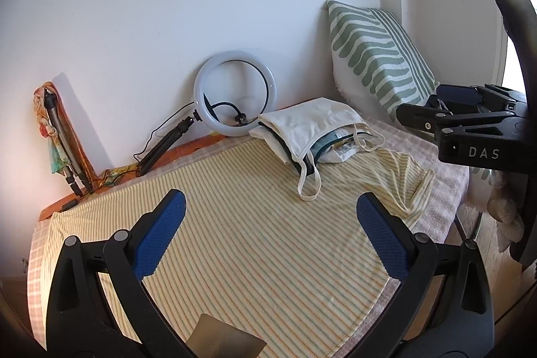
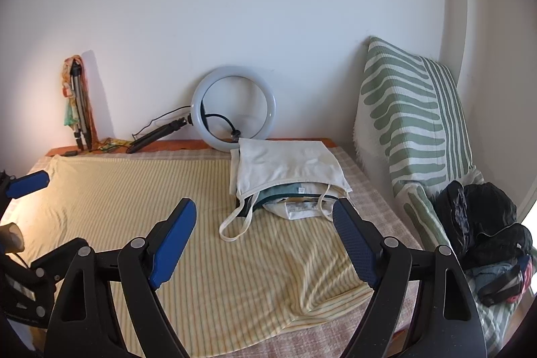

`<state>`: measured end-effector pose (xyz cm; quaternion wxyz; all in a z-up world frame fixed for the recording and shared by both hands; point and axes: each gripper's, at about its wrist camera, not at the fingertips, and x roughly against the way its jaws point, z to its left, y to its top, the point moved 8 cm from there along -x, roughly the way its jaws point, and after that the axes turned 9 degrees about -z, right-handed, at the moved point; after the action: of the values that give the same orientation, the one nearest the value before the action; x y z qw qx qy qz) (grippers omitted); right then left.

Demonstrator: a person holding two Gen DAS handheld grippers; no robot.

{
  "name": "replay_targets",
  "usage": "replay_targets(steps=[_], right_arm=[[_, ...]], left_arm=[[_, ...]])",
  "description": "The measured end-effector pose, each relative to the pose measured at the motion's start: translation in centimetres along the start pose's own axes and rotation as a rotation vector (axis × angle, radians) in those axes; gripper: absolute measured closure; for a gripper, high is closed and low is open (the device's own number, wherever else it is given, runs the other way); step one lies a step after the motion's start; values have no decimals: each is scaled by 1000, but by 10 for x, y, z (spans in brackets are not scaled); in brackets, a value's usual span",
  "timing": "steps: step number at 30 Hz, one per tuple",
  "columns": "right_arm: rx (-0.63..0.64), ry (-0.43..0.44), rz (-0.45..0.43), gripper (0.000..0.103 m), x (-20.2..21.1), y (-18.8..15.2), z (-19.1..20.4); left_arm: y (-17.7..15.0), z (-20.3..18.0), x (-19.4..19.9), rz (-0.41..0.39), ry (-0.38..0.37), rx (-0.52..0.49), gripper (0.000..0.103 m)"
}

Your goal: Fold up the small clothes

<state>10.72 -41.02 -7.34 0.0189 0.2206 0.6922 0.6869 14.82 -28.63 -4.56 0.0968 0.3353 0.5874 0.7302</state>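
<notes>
A yellow striped garment lies spread flat on the checked table cover, and its right edge is rumpled. At the back right sits a stack of folded clothes topped by a cream strappy top, whose straps trail onto the striped garment. My left gripper hovers over the garment's middle, open, with only cloth far below its blue pads. My right gripper hovers over the garment's right part, in front of the stack, open and holding nothing. The left gripper also shows at the left edge of the right wrist view.
A ring light on a small tripod leans on the back wall. A folded tripod with a colourful cloth stands at the far left. A green-striped cushion and a black bag fill the right side. The table cover's front edge is near.
</notes>
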Motion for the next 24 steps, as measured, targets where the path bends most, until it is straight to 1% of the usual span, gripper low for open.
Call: replay_targets(steps=[5, 11, 24], right_arm=[[13, 5, 0, 20, -2, 0, 6], [27, 8, -4, 20, -1, 2, 10], [39, 15, -6, 20, 0, 5, 15]], left_arm=[[0, 7, 4, -3, 12, 6, 0], [2, 13, 6, -4, 6, 35, 0], [6, 15, 8, -6, 7, 36, 0]])
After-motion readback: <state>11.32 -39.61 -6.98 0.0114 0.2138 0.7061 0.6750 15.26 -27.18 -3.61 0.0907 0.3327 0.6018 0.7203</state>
